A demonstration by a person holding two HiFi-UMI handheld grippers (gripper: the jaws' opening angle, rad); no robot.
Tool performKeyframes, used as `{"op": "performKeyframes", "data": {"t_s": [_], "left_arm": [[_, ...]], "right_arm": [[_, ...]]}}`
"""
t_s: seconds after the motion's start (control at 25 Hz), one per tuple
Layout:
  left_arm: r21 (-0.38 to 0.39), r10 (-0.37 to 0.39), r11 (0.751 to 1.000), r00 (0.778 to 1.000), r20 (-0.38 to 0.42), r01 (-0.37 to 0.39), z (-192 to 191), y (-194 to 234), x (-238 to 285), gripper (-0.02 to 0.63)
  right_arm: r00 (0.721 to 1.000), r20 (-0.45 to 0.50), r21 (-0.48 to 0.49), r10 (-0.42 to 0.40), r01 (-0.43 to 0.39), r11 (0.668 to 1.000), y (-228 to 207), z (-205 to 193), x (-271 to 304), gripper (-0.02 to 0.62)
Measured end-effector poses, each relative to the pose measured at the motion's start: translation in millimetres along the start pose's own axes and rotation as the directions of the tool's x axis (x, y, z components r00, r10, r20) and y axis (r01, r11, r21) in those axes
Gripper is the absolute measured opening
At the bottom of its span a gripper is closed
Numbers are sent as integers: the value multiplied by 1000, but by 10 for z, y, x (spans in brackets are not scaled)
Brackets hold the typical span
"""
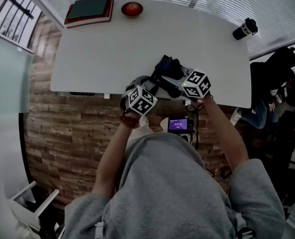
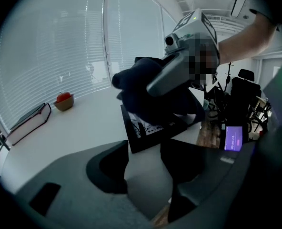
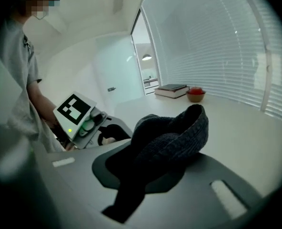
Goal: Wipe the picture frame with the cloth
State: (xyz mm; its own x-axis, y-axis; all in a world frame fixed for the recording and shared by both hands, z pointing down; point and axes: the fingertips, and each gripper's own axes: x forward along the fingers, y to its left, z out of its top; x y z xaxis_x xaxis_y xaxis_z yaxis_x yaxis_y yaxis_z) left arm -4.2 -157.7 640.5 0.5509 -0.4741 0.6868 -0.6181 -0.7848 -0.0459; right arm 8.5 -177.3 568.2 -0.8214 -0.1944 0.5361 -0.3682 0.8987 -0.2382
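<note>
A black picture frame [image 2: 148,132] lies flat on the white table [image 1: 97,54], near its front edge. My right gripper [image 3: 153,159] is shut on a dark knitted cloth [image 3: 174,132], which bulges out over its jaws. In the left gripper view the cloth [image 2: 141,87] hangs bunched just above the frame's far part, with the right gripper [image 2: 155,87] buried in it. My left gripper [image 2: 145,142] stands open and low over the table, its fingertips at the frame's near corner; whether they touch it I cannot tell. In the head view both grippers sit close together, with the cloth [image 1: 167,65] ahead of them.
A dark book [image 1: 89,10] and a red bowl [image 1: 132,8] stand at the table's far left. A black mug [image 1: 245,29] is at the far right corner. A small lit screen [image 1: 179,125] hangs below the front edge. A person [image 1: 282,83] sits at the right.
</note>
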Motion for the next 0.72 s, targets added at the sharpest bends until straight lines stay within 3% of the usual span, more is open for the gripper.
{"op": "performKeyframes", "data": {"t_s": [0.12,0.2,0.28,0.48,0.72], "left_arm": [[-1,0,1000,1000,0,0,-11,2,2,213],[0,0,1000,1000,0,0,-11,-4,4,213],[-1,0,1000,1000,0,0,-14,-3,1,213],[-15,-4,1000,1000,-10,4,0,1,29,215],[-11,3,1000,1000,-5,-3,3,9,17,215]], "right_arm": [[980,27,-43,-197,198,979,-469,34,-288,52],[946,11,-94,-324,324,941,-750,-30,-446,52],[916,-33,-127,-400,393,911,-938,-183,-507,52],[892,-95,-109,-442,431,895,-1037,-537,-429,52],[914,-68,-78,-400,395,915,-763,-552,-320,51]]}}
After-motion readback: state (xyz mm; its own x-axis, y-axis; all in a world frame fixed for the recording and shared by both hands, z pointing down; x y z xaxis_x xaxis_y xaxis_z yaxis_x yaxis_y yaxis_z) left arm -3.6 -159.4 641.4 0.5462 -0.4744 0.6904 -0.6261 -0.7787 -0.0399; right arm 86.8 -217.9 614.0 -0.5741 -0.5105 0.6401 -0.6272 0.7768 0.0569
